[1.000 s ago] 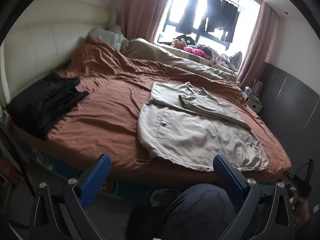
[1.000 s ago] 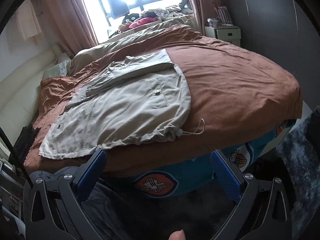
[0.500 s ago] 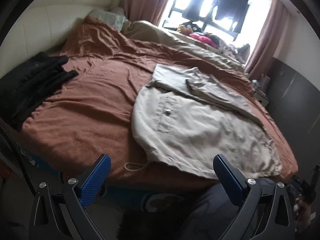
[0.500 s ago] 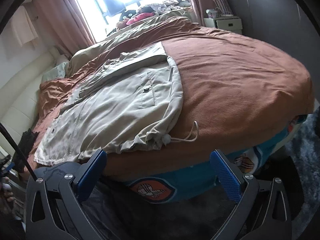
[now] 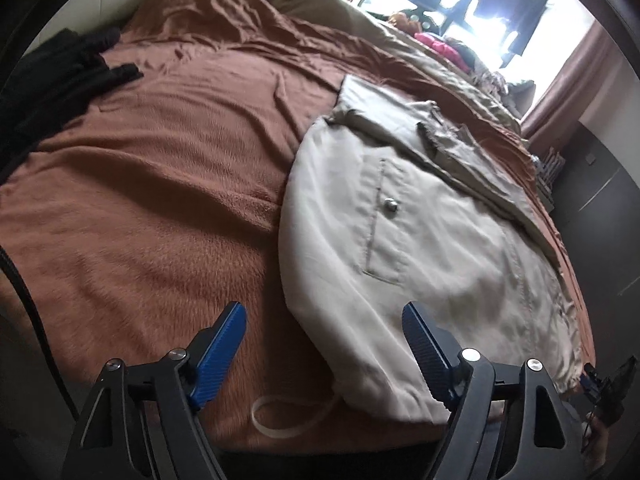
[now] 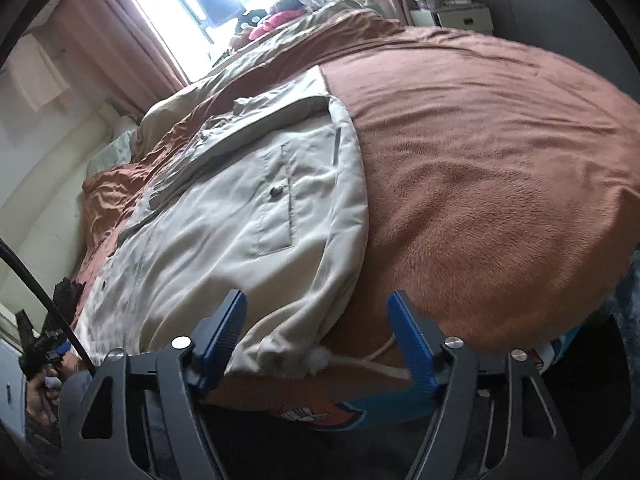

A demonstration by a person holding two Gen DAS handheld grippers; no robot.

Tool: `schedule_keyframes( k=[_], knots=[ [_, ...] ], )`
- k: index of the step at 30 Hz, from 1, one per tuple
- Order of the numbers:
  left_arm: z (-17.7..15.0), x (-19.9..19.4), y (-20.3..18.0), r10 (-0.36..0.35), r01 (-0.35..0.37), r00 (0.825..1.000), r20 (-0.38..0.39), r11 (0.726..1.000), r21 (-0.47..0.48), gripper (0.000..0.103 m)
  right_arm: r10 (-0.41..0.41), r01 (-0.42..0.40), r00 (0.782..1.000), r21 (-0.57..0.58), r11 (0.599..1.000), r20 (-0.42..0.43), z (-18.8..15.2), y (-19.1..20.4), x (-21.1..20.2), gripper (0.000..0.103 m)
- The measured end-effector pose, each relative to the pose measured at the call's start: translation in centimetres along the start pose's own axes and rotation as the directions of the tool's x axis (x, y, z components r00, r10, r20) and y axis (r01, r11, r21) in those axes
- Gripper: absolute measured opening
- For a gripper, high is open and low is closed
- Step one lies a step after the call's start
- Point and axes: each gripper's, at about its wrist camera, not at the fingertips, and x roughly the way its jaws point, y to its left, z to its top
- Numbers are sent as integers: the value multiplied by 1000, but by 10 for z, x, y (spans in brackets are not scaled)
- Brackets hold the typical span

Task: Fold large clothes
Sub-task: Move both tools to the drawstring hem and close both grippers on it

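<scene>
A beige jacket [image 5: 420, 248] lies flat on the brown bedspread [image 5: 152, 184], sleeves folded across its upper part, hem at the bed's near edge. My left gripper [image 5: 324, 332] is open, its blue fingers straddling the jacket's left hem corner, close above it. A white drawstring [image 5: 280, 420] trails from that corner. In the right wrist view the jacket [image 6: 240, 220] fills the left half of the bed. My right gripper [image 6: 316, 328] is open over the right hem corner, where another drawstring [image 6: 380, 362] hangs out.
Folded black clothes [image 5: 52, 76] lie at the bed's far left. A beige duvet [image 5: 400, 44] and more clothes are heaped by the window. A nightstand [image 6: 460, 16] stands at the far right. A teal patterned bed skirt [image 6: 328, 412] shows under the bedspread.
Both grippers have moved forward and down toward the jacket's hem corners, and their fingers have narrowed somewhat. The jacket has not moved.
</scene>
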Motion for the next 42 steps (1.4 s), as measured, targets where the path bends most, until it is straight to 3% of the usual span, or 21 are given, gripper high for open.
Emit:
schedule_keyframes(
  k=[10,15,23,26,28,32,36,42],
  knots=[
    [28,38,13,-35,34,998,-49,999,-28,71,127,-122,991,109,987,-43,29,-20,43,58],
    [28,41,18,-78,74,995,-68,995,-60,59,190,-181,980,146,973,-52,27,-29,47,58],
    [-5,28,14,-244,231,964,-102,965,-123,45,361,-336,929,230,913,-78,-1,-43,38,58],
    [-9,28,10,-255,242,961,-104,962,-122,42,381,-350,921,263,899,-76,-5,-52,39,46],
    [-6,32,10,-259,244,960,-103,960,-135,32,363,-331,929,274,903,-77,-4,-56,41,33],
    [-5,34,6,-250,233,963,-102,961,-151,16,344,-310,936,284,907,-75,2,-58,43,26],
    [-9,23,8,-265,249,962,-68,952,-178,12,347,-322,937,265,909,-50,5,-45,27,17],
    [2,-6,-5,-290,287,957,3,945,-154,10,378,-377,925,219,900,36,25,-27,-15,15]
  ],
)
